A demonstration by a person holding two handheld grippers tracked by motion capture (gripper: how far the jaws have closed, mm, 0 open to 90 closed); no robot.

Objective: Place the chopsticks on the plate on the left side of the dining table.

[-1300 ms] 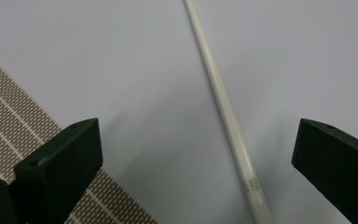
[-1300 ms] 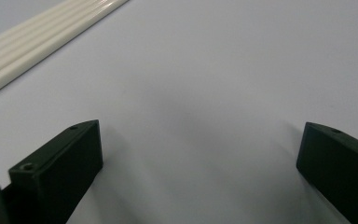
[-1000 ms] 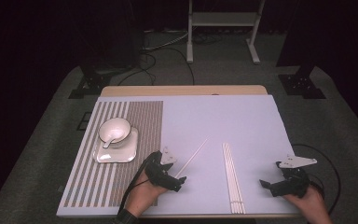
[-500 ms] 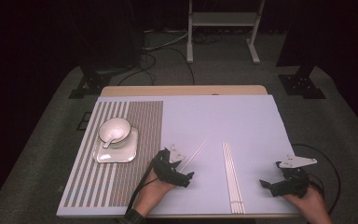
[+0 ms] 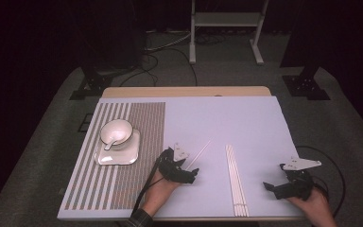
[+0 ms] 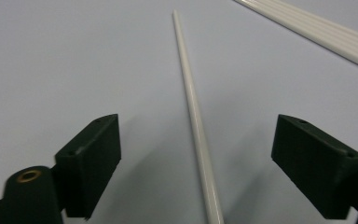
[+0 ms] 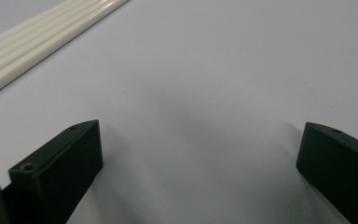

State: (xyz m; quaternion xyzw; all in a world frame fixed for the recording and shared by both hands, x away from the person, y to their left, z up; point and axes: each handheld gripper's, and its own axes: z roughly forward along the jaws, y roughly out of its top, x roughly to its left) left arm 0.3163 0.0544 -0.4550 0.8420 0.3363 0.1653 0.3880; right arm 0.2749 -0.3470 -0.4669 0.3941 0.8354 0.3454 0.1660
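Between the jaws of the left gripper [image 6: 198,163] lies a single white stick [image 6: 193,112], flat on the lilac mat [image 5: 246,123], apart from the bundle of sticks [image 5: 235,177]. The jaws have just been closing but do not touch it yet. To grip well, they should stay centred and low. Off to the side, the right gripper [image 7: 200,172] rests released.

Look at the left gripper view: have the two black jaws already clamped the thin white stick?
No: the thin white stick lies on the table between the left gripper, whose jaws stand clear on either side.
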